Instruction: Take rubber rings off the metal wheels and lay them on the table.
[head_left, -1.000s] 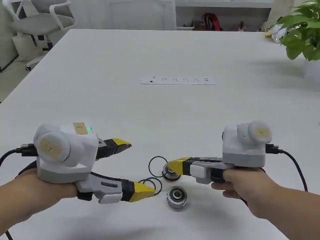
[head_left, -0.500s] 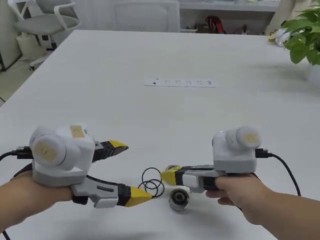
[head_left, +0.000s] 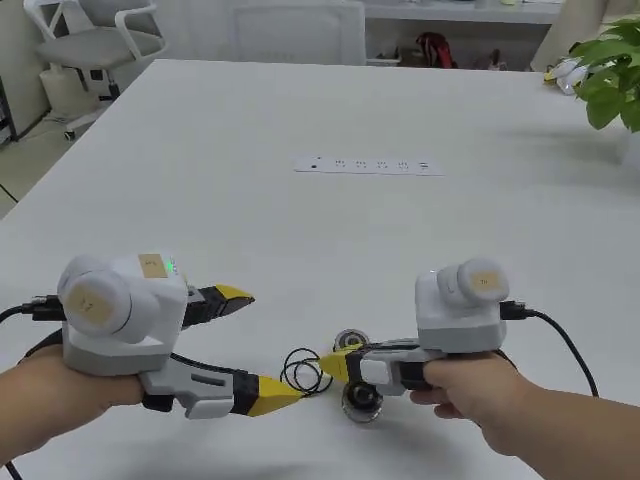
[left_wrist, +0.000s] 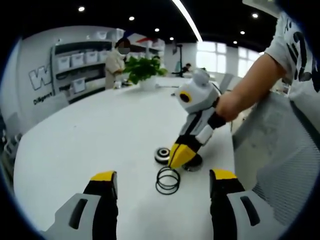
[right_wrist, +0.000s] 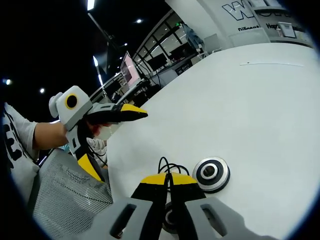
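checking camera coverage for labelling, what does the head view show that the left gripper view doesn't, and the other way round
The head view adds the power strip on the table and an office chair beyond it. The left gripper view adds wall shelves, ceiling lights and a person standing by them. Shared: the white table, the loose rubber rings, the metal wheels, the open left gripper, the right gripper closed beside the rings, and the plant.

The table (head_left: 300, 230) is seen as smooth, matt white. The metal wheels (right_wrist: 211, 174) are finished in shiny silver w/ dark centres; the rubber rings (left_wrist: 168, 180) are thin, matt black. The left gripper (head_left: 262, 343) & right gripper (head_left: 335, 365) are cased in smooth pale plastic, tips yellow.
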